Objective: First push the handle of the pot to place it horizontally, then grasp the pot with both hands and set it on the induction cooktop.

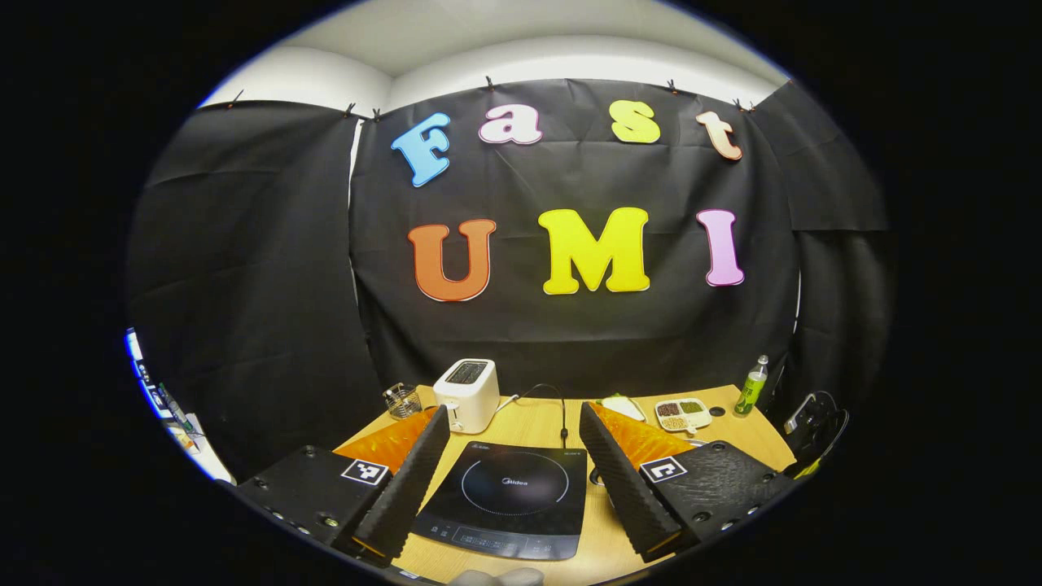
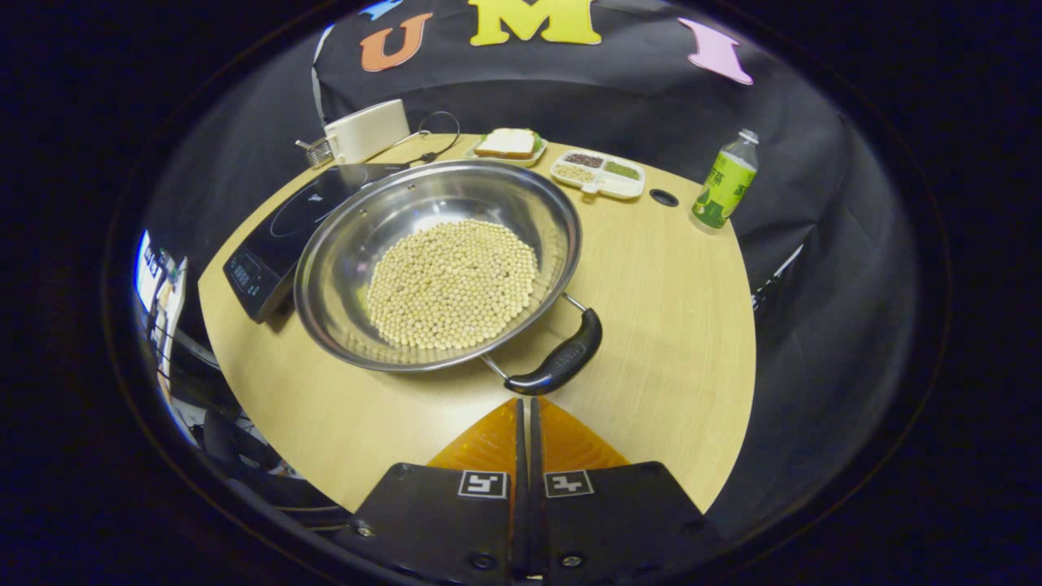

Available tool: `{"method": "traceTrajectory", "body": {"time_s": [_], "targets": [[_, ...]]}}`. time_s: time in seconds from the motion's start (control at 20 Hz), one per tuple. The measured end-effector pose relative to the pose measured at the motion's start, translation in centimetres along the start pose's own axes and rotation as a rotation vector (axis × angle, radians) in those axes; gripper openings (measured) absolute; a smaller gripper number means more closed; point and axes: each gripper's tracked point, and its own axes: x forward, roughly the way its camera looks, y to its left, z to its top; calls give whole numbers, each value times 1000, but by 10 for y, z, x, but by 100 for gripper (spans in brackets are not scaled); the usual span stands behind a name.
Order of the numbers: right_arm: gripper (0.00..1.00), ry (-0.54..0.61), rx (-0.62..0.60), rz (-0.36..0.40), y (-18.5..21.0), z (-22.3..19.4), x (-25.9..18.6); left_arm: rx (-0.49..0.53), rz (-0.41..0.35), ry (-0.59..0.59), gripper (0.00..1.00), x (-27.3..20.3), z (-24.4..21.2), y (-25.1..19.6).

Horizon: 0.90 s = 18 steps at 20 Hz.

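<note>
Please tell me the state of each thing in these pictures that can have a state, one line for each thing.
left gripper: open, above the table, holding nothing.
right gripper: shut, empty, tips close to the pot handle.
pot: on the table, holding beans, not on the cooktop.
pot handle: points toward the right gripper.
induction cooktop: bare, nothing on it.
bottle: upright, capped.
toaster: slots empty.

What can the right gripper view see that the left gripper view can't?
Seen in the right gripper view alone: the shiny steel pot holding pale round beans, its black handle, and the right gripper shut, just short of that handle. Seen in the left gripper view alone: the left gripper open. Shared: the black induction cooktop, white toaster, green bottle, divided white snack tray and wooden table.
</note>
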Motion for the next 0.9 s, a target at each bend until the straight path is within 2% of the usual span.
{"method": "traceTrajectory", "body": {"time_s": [0.25, 0.3, 0.5, 0.65, 0.9], "targets": [[4, 14, 35, -7, -10, 8, 8, 8, 5, 3, 97, 4, 0, -1], [0, 18, 42, -7, -13, 10, 11, 10, 7, 5, 96, 5, 1, -1], [4, 21, 68, -15, -21, 20, 18, 11, 9, 12, 96, 9, 0, -1], [1, 25, 87, -7, -23, 25, 25, 10, 11, 14, 97, 10, 0, -1], [4, 24, 82, -19, -34, 37, 36, 15, 27, 24, 96, 14, -4, 4]]}}
